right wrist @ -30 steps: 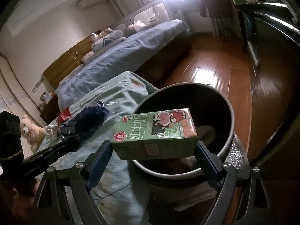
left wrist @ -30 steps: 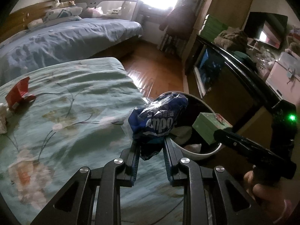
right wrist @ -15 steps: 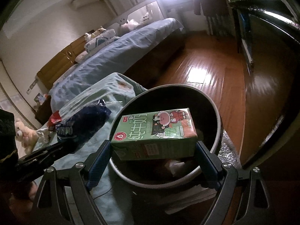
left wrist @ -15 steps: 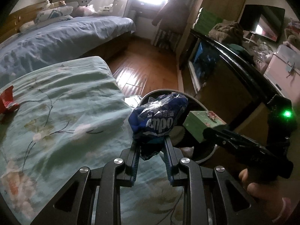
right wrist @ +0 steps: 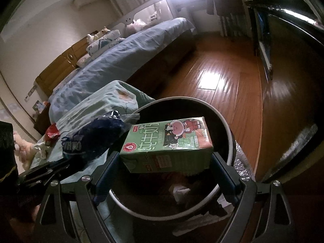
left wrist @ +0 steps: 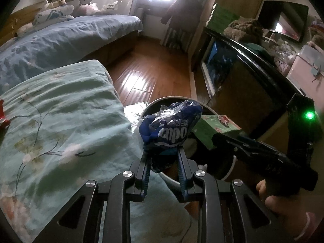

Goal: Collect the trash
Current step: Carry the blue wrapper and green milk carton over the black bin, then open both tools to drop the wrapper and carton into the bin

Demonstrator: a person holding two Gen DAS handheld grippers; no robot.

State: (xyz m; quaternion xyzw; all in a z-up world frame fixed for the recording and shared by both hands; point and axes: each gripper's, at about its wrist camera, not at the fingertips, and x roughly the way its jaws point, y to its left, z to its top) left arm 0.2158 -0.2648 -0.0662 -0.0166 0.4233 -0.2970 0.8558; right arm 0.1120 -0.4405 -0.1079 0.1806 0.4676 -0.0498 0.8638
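Left gripper point(left wrist: 163, 162) pinches wrapper point(left wrist: 171, 129); right gripper point(right wrist: 164, 168) clamps carton point(right wrist: 167, 144) — early release near bin point(right wrist: 226, 129) rim risks spill.

Both grippers have moved toward the round bin point(right wrist: 226, 133). In the left wrist view the crumpled blue wrapper point(left wrist: 172, 129), once at the bin's left rim over the edge of the green floral bedspread point(left wrist: 60, 121), now hangs over the opening. In the right wrist view the green milk carton point(right wrist: 168, 143) sits further over the bin's mouth, and the red wrapper point(left wrist: 2, 113) has slid to that view's left edge.
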